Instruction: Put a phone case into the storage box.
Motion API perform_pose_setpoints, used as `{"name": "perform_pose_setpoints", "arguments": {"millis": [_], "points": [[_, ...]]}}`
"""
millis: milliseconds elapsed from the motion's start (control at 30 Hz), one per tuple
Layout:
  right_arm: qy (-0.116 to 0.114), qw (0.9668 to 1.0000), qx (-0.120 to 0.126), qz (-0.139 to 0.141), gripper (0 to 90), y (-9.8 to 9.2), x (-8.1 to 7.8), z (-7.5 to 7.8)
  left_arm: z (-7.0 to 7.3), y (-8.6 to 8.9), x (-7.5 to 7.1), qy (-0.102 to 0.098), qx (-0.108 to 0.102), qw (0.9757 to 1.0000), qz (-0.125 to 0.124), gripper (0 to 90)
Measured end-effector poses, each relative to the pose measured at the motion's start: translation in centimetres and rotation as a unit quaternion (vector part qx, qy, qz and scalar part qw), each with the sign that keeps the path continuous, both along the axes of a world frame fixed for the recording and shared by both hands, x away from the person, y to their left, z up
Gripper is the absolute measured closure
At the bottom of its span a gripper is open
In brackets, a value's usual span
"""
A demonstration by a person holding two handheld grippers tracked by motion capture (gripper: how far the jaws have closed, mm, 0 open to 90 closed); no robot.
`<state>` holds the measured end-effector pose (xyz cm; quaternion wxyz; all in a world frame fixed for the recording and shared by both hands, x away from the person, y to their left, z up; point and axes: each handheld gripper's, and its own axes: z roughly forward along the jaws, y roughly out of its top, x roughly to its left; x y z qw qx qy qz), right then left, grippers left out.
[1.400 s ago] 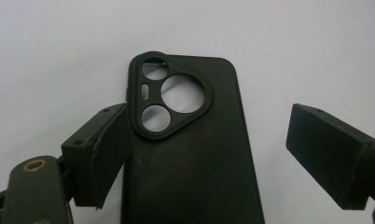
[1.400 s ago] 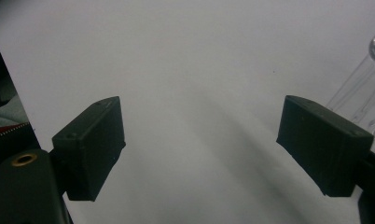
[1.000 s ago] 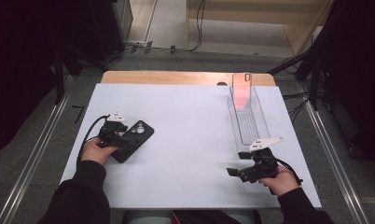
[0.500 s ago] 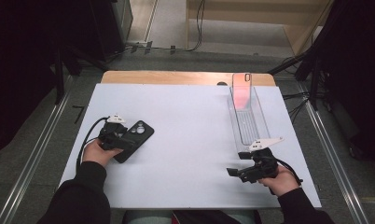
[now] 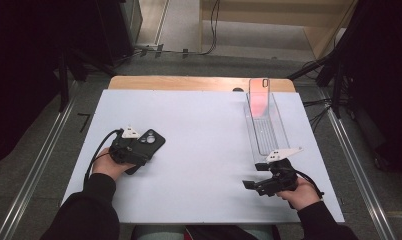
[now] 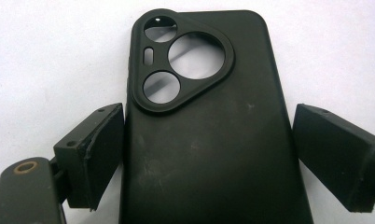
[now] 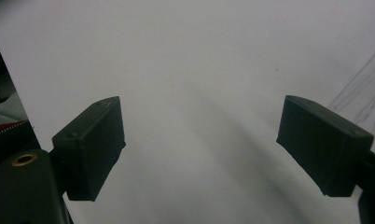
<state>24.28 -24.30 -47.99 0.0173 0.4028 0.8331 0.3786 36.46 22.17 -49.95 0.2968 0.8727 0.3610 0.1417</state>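
While our left gripper (image 6: pixel 209 158) straddles the black phone case (image 6: pixel 209 140) lying flat on the white table (image 5: pixel 204 130), jaws spread, not yet pinching, we must close next; our right gripper (image 5: pixel 250 185) waits open and empty.

Phone case (image 5: pixel 148 142) on table (image 5: pixel 204 130) left, clear tray (image 5: pixel 265 125) far right.

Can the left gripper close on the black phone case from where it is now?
Probably yes: the black phone case lies flat between the open jaws of the left gripper, with nothing else between them.
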Motion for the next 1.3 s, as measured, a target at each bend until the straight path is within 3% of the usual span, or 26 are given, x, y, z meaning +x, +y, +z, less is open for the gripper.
{"name": "perform_pose_setpoints", "arguments": {"millis": [533, 700, 900, 1000, 1300], "points": [[0.001, 1.0, 0.0, 0.0, 13.1, 0.0, 0.0, 0.0, 0.2, -0.1, 0.0, 0.005, -0.001, 0.9999, 0.016, 14.6], [0.002, 1.0, 0.001, 0.001, 13.1, 0.0, 0.0, 0.0, 0.5, 0.1, 0.2, 0.023, -0.018, 0.9993, 0.025, 15.0], [-0.004, 1.0, 0.004, 0.001, 13.1, 0.0, 0.0, 0.0, 1.2, -0.3, 0.2, 0.041, -0.02, 0.9988, 0.018, 15.0], [-0.006, 1.0, 0.007, 0.0, 13.1, 0.0, -0.1, 0.1, 1.9, -0.4, 0.2, 0.049, -0.035, 0.998, 0.019, 15.0], [-0.016, 0.9998, 0.009, 0.001, 13.1, -0.1, -0.1, 0.3, 3.8, -1.3, -0.8, 0.06, -0.053, 0.9968, 0.006, 14.9]]}}
